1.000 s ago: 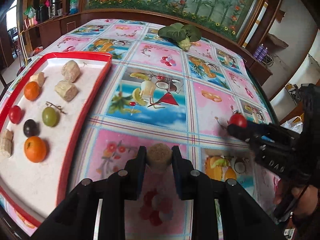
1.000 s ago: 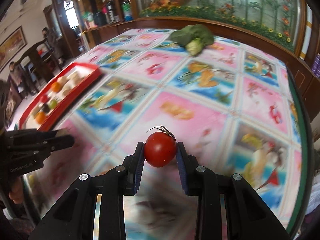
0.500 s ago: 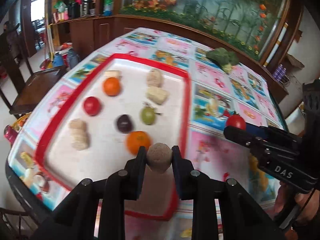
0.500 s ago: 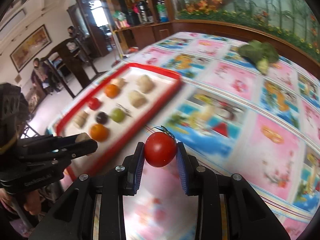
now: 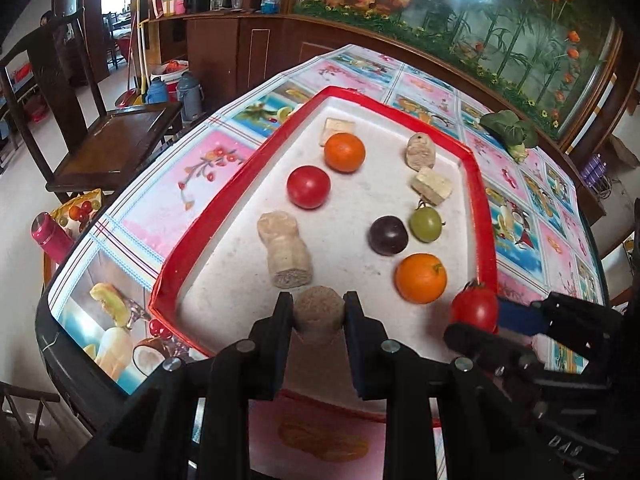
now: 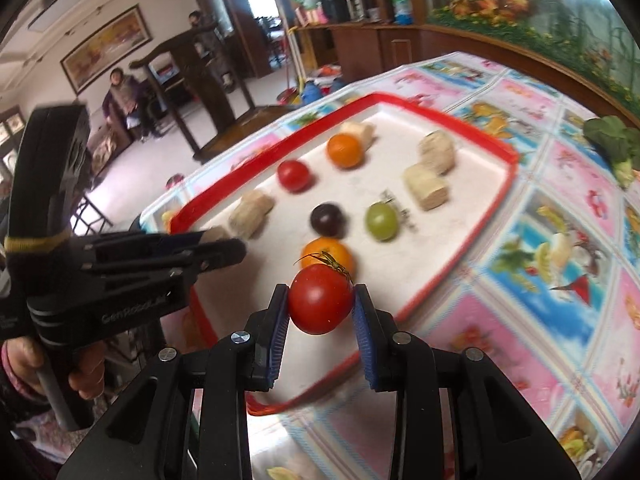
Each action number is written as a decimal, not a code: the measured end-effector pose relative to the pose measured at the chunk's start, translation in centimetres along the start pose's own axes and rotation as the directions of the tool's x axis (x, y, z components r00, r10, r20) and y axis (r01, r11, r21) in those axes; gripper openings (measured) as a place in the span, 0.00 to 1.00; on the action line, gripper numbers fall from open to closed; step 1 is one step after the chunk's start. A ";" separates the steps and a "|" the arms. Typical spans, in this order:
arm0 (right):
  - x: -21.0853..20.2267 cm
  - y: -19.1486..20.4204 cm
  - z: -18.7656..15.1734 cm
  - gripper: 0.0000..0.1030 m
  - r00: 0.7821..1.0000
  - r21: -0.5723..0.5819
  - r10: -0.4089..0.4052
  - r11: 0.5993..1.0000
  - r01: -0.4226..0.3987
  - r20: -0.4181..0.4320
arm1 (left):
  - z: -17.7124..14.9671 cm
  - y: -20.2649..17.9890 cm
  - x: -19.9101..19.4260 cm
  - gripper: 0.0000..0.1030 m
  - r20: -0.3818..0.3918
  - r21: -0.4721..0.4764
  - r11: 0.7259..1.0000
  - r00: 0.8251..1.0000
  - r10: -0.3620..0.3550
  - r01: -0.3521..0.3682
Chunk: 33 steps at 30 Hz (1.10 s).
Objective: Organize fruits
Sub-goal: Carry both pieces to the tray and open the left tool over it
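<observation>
My left gripper is shut on a tan cork-like chunk over the near end of the red-rimmed white tray. My right gripper is shut on a red tomato with a stem, held over the tray's near right corner; the tomato also shows in the left wrist view. On the tray lie two oranges, a red tomato, a dark plum, a green fruit and several tan chunks.
The tray lies on a table with a colourful patterned cloth. Leafy greens lie at the far end. A wooden chair and flasks stand left of the table. People sit in the room beyond.
Both grippers have swung left from the open tablecloth to over the tray's near end, each still holding its item. The tray looks closer and larger.
</observation>
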State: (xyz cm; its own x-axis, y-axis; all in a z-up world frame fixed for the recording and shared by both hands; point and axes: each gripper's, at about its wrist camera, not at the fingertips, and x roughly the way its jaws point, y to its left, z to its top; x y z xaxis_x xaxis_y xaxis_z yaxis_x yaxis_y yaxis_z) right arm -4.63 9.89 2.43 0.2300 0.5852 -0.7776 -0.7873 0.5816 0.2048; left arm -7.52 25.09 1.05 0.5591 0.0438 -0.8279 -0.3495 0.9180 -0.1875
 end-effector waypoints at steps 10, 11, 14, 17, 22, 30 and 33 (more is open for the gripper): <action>2.1 0.9 -0.6 0.30 0.998 -0.006 -0.005 1.000 0.005 -0.066 | -0.1 0.0 1.0 0.27 -0.025 0.008 1.000 1.000 0.004 -0.004; 2.1 0.9 -0.7 0.30 0.998 -0.009 -0.011 1.000 0.011 -0.065 | -0.1 0.0 1.0 0.27 -0.025 0.009 1.000 1.000 0.006 -0.006; 2.2 0.9 -0.6 0.30 0.998 -0.012 -0.021 1.000 0.020 -0.065 | -0.2 -0.2 1.0 0.27 -0.025 0.015 1.000 0.999 0.020 -0.019; 2.4 0.9 -0.5 0.30 0.997 -0.015 -0.031 0.999 0.030 -0.068 | -0.3 -0.4 1.0 0.27 -0.021 0.022 0.999 0.999 0.033 -0.033; 2.5 1.0 -0.5 0.30 0.996 -0.019 -0.048 0.999 0.046 -0.076 | -0.2 -0.5 1.0 0.28 -0.027 0.022 0.999 0.999 0.042 -0.041; 2.2 1.4 -0.5 0.31 0.994 -0.028 -0.071 0.997 0.069 -0.086 | -0.4 -1.1 0.7 0.43 -0.030 0.039 0.998 0.998 0.052 -0.051; 1.8 1.6 -0.6 0.31 0.993 -0.037 -0.086 0.996 0.083 -0.082 | -0.4 -1.2 0.4 0.53 -0.026 0.038 0.998 0.998 0.048 -0.047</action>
State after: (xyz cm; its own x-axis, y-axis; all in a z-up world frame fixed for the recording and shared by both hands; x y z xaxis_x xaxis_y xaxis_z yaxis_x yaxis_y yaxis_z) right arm -5.78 11.55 0.96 0.2494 0.4845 -0.8385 -0.7862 0.6069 0.1169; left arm -7.22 23.86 0.71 0.5219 0.0780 -0.8494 -0.3465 0.9294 -0.1276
